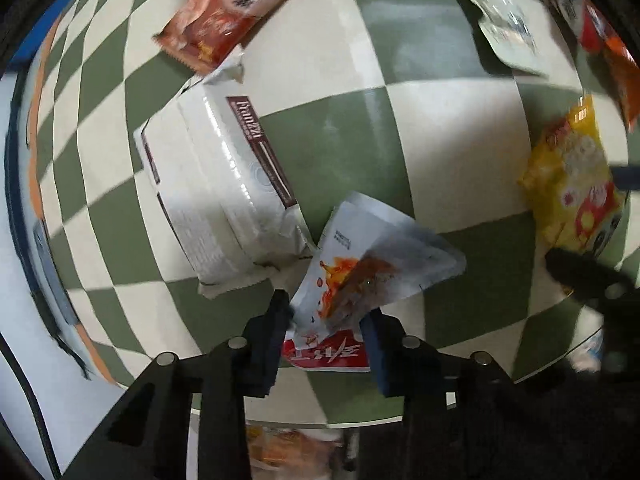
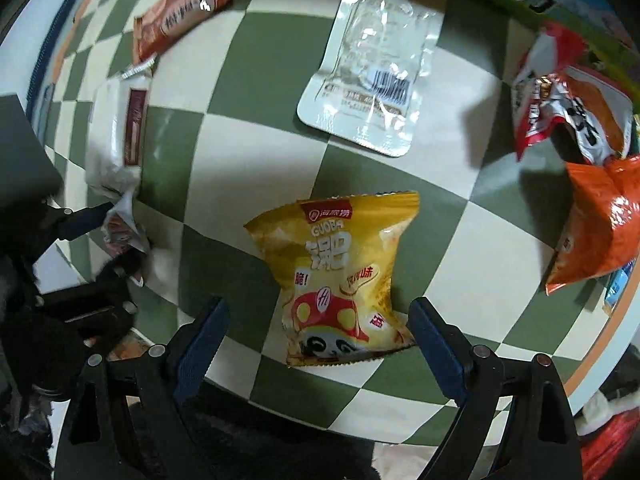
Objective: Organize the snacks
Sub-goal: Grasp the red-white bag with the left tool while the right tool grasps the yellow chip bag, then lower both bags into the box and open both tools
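Snacks lie all over my green and white checked tabletop (image 2: 248,152). Closest to me, my left gripper (image 1: 326,320) is squeezed tight on a small white pouch (image 1: 372,264) with a red and orange picture. The pouch sticks out past the fingers and tilts up to the right. Just behind it, touching its corner, lies a big white packet (image 1: 216,188) with a dark red stripe. Farther back lies a red-brown packet (image 1: 232,12).

My right gripper (image 2: 320,316) is spread wide apart and holds nothing. A yellow bag (image 2: 340,276) with a red mushroom picture lies flat between its two blue fingers (image 2: 436,344). The bottom right corner of the bag is just beside the right finger. I cannot tell if they touch. The left finger is well away from the bag.

Behind the yellow bag lies a clear pouch (image 2: 372,60) with a barcode, flat on the tabletop. Off to the right sit an orange bag (image 2: 600,220) and a crumpled red and white bag (image 2: 560,92), close together near the edge.
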`<state>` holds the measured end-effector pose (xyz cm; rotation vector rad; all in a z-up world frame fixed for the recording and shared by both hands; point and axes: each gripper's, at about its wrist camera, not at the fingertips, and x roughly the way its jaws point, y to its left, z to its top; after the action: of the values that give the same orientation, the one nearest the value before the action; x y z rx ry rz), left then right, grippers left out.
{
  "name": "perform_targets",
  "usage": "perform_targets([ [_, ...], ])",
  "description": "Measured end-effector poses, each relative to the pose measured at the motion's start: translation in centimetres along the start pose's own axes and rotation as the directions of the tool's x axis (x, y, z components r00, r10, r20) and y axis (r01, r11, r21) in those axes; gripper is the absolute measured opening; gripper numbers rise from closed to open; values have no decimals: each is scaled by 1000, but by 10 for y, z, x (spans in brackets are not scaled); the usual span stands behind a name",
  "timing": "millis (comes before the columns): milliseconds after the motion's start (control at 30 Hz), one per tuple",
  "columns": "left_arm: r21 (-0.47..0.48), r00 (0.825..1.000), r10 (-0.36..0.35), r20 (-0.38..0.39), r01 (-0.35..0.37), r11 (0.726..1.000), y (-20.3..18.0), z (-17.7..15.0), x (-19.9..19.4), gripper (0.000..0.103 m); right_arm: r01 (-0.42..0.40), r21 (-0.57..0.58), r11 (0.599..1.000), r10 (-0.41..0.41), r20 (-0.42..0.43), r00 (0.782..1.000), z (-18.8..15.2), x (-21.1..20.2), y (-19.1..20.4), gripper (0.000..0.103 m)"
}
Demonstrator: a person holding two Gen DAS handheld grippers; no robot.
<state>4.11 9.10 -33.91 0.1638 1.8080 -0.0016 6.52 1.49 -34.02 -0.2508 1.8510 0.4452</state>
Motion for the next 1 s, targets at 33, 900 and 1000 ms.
perform_targets([
  [33, -32, 1000, -24, -5, 24, 999, 3, -1, 0, 30, 7, 1, 1000, -7, 0, 1000, 1, 3, 2, 93],
  [900, -206, 971, -169, 167, 202, 957, 8, -29, -85, 28, -81, 135, 987, 56, 179, 982, -40, -40, -21, 50],
  [1000, -187, 959, -198, 204, 237, 953, 0, -22, -117, 28, -124, 151, 981, 89, 218, 972, -45, -71, -25, 50],
])
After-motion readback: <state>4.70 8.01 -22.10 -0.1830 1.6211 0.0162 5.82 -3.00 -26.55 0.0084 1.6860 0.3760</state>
